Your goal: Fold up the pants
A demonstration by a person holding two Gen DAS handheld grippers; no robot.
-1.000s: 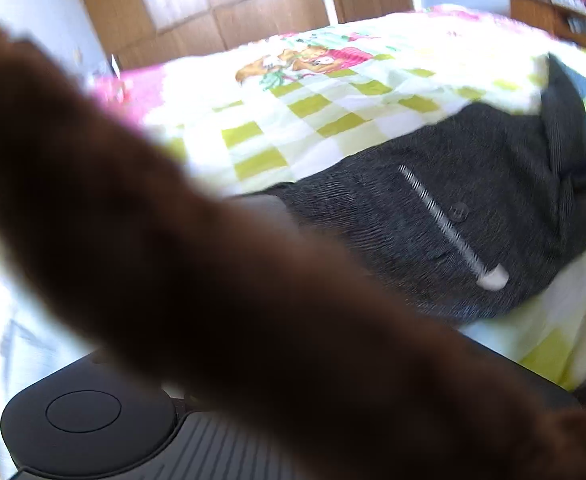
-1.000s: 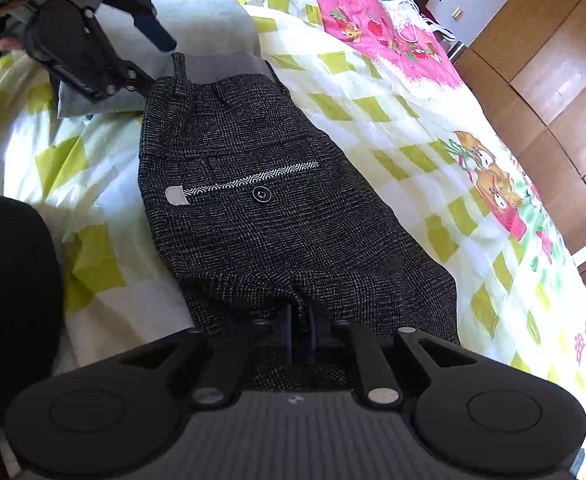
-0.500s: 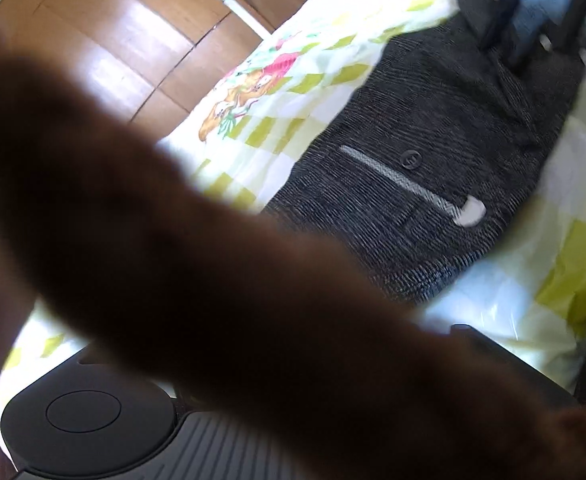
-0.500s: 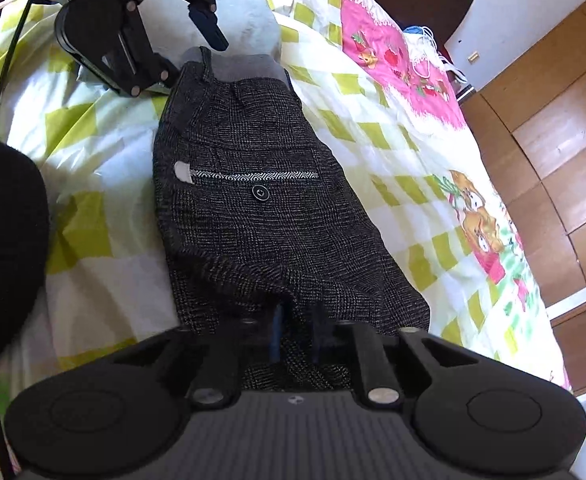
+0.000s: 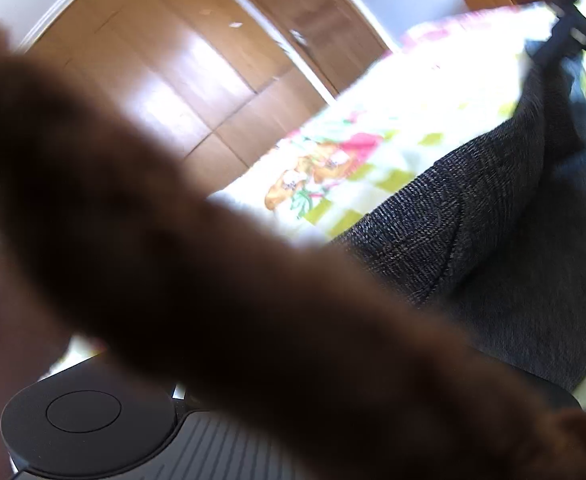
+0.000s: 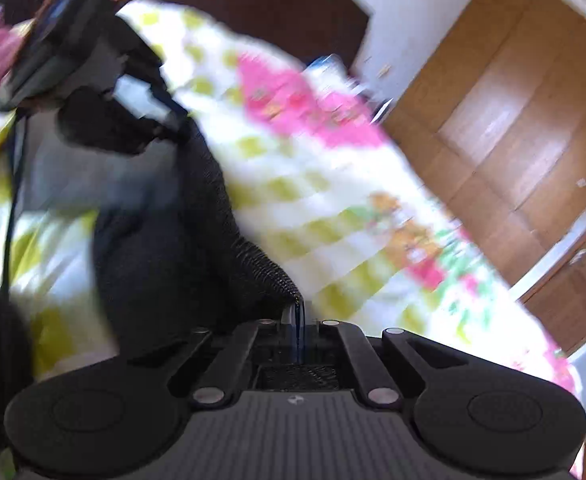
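Note:
The dark grey tweed pants hang lifted above the bed, stretched between both grippers. My right gripper is shut on one end of the pants fabric. My left gripper shows at the upper left of the right wrist view, gripping the other end near the waistband. In the left wrist view a blurred brown sleeve covers the fingers; the pants fill the right side, and the right gripper shows at the top right.
The bed has a yellow-checked sheet with pink cartoon prints. A grey cloth lies under the pants. A wooden wardrobe and a door stand beyond the bed.
Both grippers have lifted the pants off the bed; the fabric now hangs between them. Both views have swung upward toward the wardrobe and are motion-blurred.

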